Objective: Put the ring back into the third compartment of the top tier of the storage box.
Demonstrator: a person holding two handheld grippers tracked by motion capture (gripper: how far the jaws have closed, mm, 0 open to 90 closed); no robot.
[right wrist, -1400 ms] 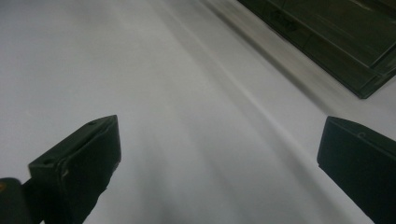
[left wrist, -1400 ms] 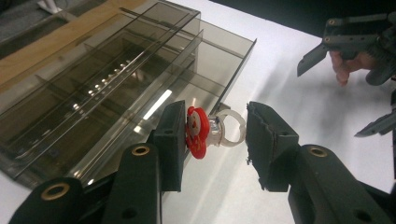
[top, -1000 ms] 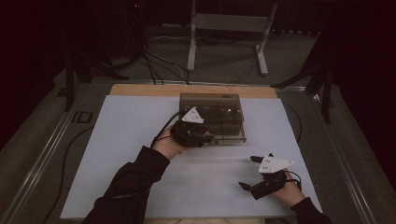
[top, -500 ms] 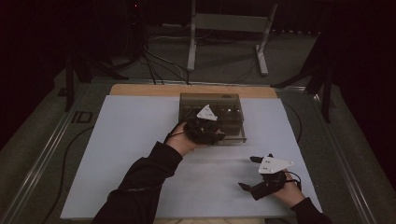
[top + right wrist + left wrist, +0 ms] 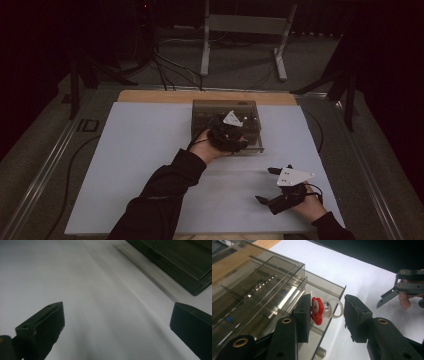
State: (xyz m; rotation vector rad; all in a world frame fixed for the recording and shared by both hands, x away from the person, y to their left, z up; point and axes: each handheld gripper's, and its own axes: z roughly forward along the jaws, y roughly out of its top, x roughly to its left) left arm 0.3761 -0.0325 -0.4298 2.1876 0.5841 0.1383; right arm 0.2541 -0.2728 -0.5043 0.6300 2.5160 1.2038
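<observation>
Left gripper view is the good one: the left gripper (image 5: 325,315) has a little toy ring (image 5: 323,311) between its jaws, a clear plastic band with a red cartoon-looking charm on it. The charm end sits flat against one pad, the clear band reaches toward the other pad, and I honestly can't tell if it touches that one. The jaws are about as closed as they go and the ring hangs there off the surface, so I'd call that a grip. Everything else I'll place off the smoky clear plastic organizer box (image 5: 226,125). The ring is right over the box's near corner, above the open tray part with the dividers behind it. From the high view, the left gripper (image 5: 227,137) is over the box's front edge, hand coming up from below. The right gripper (image 5: 280,192) is parked well off from the box, down toward the person's side on the white table sheet (image 5: 140,160). Its jaws stand wide open with nothing in them, just bare white sheet between the pads (image 5: 42,330) and a corner of the box further off.
</observation>
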